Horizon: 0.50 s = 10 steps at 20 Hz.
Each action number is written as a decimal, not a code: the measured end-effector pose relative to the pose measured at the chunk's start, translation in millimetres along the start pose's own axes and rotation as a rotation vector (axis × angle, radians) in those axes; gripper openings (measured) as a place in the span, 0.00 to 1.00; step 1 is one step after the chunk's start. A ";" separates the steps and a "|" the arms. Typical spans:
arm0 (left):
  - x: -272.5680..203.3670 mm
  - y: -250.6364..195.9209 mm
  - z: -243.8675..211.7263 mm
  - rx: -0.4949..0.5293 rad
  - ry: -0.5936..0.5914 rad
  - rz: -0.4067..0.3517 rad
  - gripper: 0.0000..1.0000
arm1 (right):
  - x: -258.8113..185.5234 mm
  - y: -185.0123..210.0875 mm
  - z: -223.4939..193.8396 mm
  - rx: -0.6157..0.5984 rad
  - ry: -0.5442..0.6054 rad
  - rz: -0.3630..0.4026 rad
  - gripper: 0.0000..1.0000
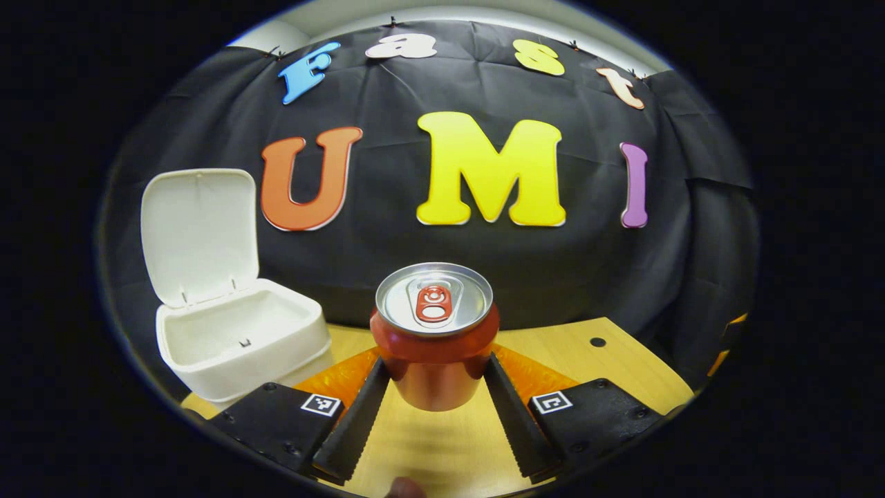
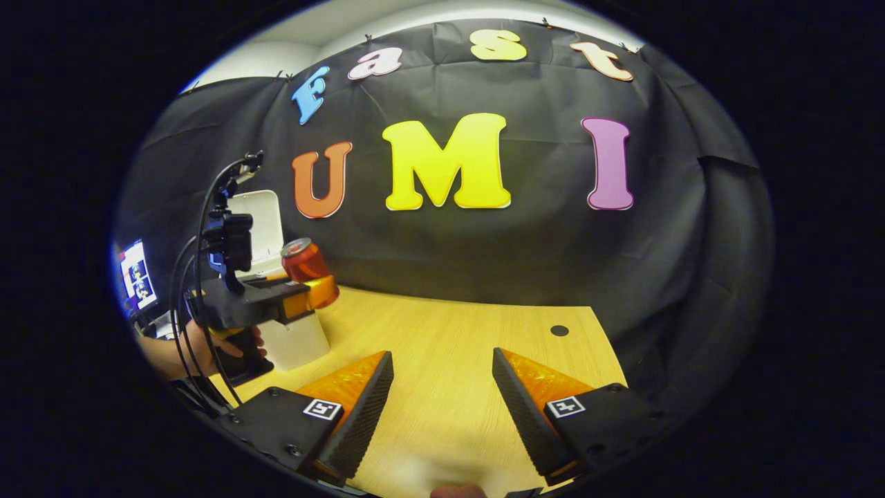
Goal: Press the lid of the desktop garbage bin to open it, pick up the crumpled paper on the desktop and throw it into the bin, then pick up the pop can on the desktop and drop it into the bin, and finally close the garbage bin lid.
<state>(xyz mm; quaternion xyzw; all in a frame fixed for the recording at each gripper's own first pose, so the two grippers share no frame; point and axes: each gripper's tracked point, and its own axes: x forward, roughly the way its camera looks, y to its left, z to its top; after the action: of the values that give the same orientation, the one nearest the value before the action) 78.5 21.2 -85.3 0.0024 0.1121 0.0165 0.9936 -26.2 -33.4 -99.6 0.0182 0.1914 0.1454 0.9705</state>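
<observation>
both left tongs clamp pop can beside open bin.

A staged recording booth rather than a lived-in room. A black cloth backdrop, creased and clipped up along its top edge, forms the wall behind a light wood-grain desk with a round cable hole. Above the cloth, a strip of plain pale wall shows. At the far left edge of the right gripper view, a lit computer screen glows beside the booth, and black cables loop from handheld equipment, suggesting a lab or data-collection setup.
</observation>
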 end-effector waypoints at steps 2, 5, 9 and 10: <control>0.6 25.7 22.6 -0.009 -0.035 0.059 0.85 | 1.3 -6.7 3.4 0.014 -0.004 -0.003 0.92; 5.1 70.2 50.2 0.007 -0.078 0.161 0.85 | 5.6 -11.7 6.8 0.030 -0.005 -0.006 0.92; 2.1 128.3 68.9 -0.027 -0.079 0.296 0.84 | 13.2 -6.0 11.7 0.044 -0.007 0.008 0.92; 3.5 140.4 65.8 -0.036 -0.069 0.328 0.84 | 15.2 -3.7 12.8 0.042 -0.009 0.014 0.92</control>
<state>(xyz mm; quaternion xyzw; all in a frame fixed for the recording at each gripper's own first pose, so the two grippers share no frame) 92.1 161.6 -20.8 0.0035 0.0757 0.1802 0.9807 -6.9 -32.3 -93.6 0.0405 0.1901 0.1480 0.9697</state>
